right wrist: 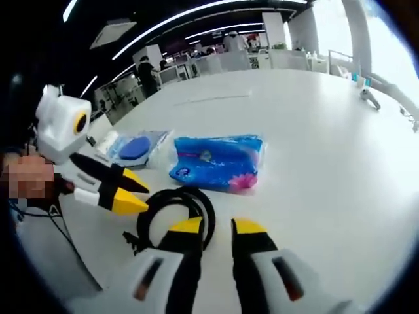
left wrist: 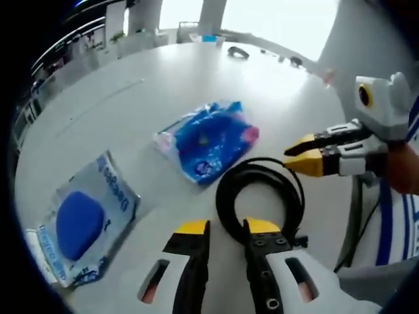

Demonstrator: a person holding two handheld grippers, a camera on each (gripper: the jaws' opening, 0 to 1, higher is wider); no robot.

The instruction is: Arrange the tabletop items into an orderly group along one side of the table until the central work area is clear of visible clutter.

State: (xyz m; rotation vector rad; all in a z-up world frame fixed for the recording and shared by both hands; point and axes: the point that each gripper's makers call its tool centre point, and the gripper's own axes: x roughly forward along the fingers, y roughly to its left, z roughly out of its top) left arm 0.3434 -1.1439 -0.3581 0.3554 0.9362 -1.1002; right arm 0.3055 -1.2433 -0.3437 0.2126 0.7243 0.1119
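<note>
Coiled black rubber cable (left wrist: 260, 193) lies on the white round tabletop (left wrist: 163, 85) right at the tips of the left gripper (left wrist: 226, 229), whose yellow-tipped jaws stand spread with nothing between them; the coil sits at about one o'clock from those tips. Beyond it, toward eleven o'clock, rests a blue plastic packet printed with pink flowers (left wrist: 209, 140), just beside the coil but apart from it. At nine o'clock lies a clear bag holding a dark blue rounded pad (left wrist: 82, 222), well apart from the packet. From three o'clock the right gripper (left wrist: 302, 157) reaches in, its jaws slightly parted and empty, the tips hovering near the cable's far edge. In the right gripper view the same jaws rise spread, with the cable (right wrist: 177, 216) at ten o'clock, the packet (right wrist: 219, 160) at twelve, and the bagged pad (right wrist: 137, 147) beyond at eleven. Bright daylight washes the table's far side, where a few small objects sit. White pillars and long ceiling light strips frame an open office.
</note>
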